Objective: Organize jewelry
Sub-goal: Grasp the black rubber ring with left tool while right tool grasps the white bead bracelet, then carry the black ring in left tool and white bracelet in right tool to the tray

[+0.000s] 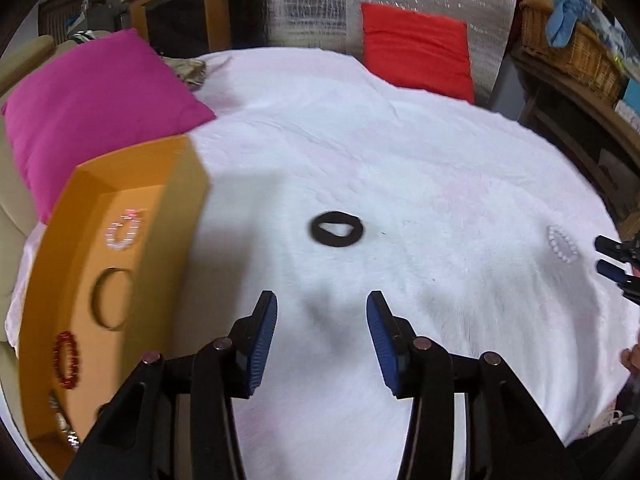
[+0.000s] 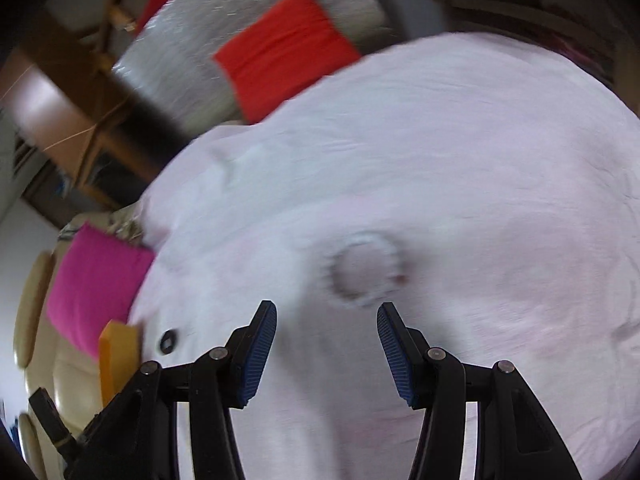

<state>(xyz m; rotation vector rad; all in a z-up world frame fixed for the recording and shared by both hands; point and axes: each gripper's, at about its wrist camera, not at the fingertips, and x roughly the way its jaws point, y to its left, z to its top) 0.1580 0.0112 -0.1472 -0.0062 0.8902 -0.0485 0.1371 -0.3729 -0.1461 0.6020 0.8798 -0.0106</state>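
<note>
Pearl bracelet lies just ahead of your empty, spread right gripper; straddle one beaded side, then pinch.

Black jaws, ribbed blue pads, silver screws

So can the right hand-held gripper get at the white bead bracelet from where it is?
Probably yes: the right hand-held gripper is open and empty, the white bead bracelet lies just ahead on bare white cloth, nothing between.
</note>
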